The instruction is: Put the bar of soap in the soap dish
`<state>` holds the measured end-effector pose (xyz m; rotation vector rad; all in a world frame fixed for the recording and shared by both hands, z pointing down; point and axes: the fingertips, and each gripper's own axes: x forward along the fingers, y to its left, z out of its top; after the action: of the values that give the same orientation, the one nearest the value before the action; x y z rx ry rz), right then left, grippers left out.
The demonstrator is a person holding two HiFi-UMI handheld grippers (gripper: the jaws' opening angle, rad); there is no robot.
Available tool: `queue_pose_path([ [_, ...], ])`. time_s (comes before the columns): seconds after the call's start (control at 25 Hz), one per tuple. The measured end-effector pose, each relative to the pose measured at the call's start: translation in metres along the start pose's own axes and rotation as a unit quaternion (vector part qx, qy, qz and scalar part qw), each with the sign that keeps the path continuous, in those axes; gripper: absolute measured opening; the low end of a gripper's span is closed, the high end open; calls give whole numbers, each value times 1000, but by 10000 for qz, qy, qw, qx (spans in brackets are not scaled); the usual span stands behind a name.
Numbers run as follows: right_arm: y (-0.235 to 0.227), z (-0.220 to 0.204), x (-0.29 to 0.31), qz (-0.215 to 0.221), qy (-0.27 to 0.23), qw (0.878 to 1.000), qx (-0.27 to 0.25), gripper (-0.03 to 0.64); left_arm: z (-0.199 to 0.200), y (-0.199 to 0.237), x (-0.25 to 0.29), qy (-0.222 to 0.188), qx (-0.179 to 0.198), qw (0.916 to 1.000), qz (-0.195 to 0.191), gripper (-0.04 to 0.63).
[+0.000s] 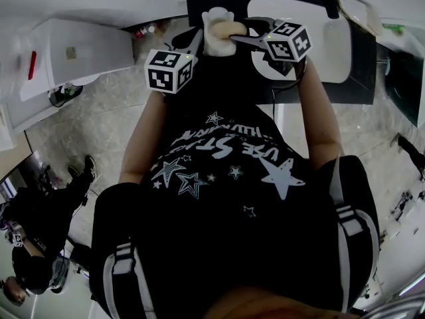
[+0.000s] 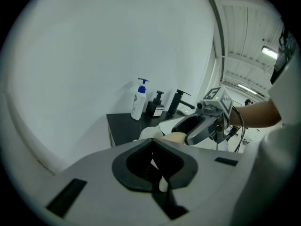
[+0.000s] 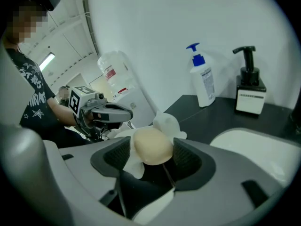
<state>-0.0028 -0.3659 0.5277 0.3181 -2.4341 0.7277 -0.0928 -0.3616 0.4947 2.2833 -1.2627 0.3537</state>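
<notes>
The right tongs (image 3: 151, 156) stand spread. The oval cream bar of soap (image 3: 151, 144) sits between their pads, resting on the white wavy-edged soap dish (image 3: 166, 123). The left tongs (image 2: 153, 147) are pressed onto a thin white edge, apparently that dish's rim. Beyond the right tongs, a white pump bottle with a blue top (image 3: 203, 79) stands on the black counter (image 3: 211, 114).

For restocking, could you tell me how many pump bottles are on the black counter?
2: a white bottle with a blue pump by the wall, a black-pump dispenser beside it; more may be hidden.
</notes>
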Motion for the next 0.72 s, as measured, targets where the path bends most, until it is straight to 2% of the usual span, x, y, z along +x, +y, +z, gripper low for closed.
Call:
queue_pose_path([
  [0.28,14,-4,-7,117,182,9994,287,291,-9,-5,-5,60,25,10000,-29,12],
  [0.64,44,3,-14,592,-381,9942,813,291,-20,-19,-7,106,28,9999,-111,12],
  [0.72,46,-3,-12,673,-378,9928,918,291,-20,-20,-8,74,36,9999,-102,12],
])
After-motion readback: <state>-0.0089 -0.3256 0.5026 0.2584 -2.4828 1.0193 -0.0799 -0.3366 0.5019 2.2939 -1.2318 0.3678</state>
